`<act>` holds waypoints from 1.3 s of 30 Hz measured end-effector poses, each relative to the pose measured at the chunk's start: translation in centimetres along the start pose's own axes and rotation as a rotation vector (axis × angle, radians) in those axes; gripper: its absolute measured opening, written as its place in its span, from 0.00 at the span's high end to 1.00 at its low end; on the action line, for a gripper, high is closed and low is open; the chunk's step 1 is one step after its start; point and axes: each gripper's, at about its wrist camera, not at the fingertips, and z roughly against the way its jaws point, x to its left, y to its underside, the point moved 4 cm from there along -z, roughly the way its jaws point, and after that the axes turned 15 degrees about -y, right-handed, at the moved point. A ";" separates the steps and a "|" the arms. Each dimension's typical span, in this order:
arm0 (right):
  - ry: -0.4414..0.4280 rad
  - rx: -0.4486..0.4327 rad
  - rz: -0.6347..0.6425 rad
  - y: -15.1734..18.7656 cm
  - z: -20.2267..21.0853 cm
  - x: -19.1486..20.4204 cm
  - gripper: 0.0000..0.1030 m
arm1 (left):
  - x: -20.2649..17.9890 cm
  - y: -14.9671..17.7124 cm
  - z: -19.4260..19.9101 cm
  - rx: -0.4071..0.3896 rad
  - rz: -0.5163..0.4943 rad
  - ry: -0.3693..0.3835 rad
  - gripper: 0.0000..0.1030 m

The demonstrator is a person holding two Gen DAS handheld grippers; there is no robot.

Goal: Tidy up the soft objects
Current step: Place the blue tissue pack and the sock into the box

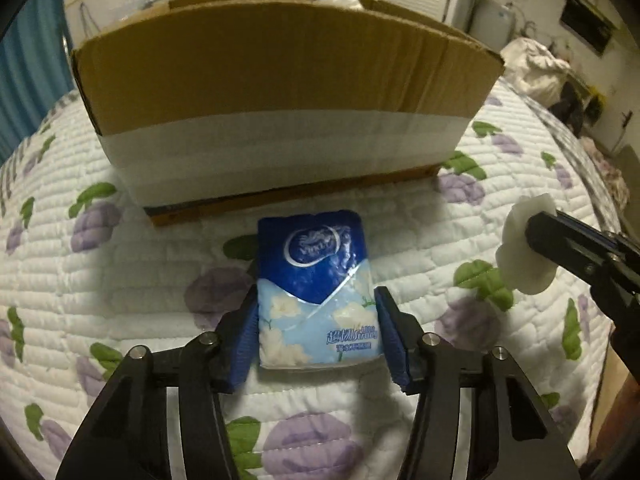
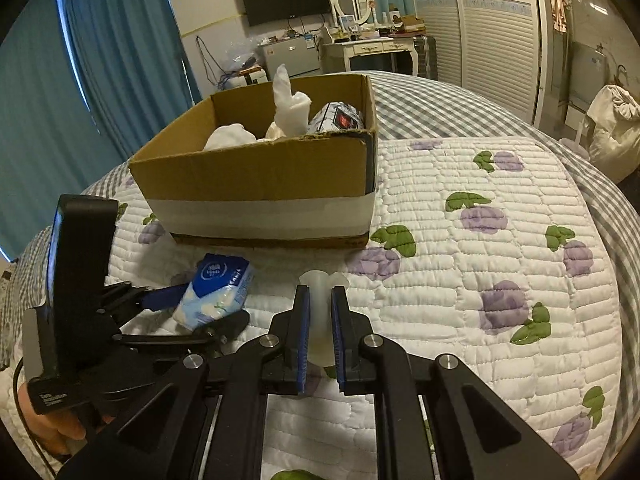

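Dim indoor light, fisheye-warped edges

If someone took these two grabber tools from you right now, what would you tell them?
Left gripper: straddling the blue plastic tissue pack on the quilted bedspread; squeeze unclear.
Right gripper: shut on a soft white flower-shaped piece.
Open cardboard box already holds white soft items and a printed pack.
Left: put both held things in the box.
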 end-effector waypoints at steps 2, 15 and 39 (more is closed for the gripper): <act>-0.002 0.002 0.014 -0.1 0.4 0.5 0.90 | 0.6 0.1 0.7 0.001 0.013 0.002 0.50; -0.064 -0.137 0.150 -5.2 8.9 7.1 0.90 | 4.6 -1.3 14.2 -0.220 0.039 -0.049 0.50; -0.104 -0.094 0.192 -20.2 -3.1 5.3 0.90 | 7.0 -14.8 6.4 -0.294 0.060 -0.099 0.50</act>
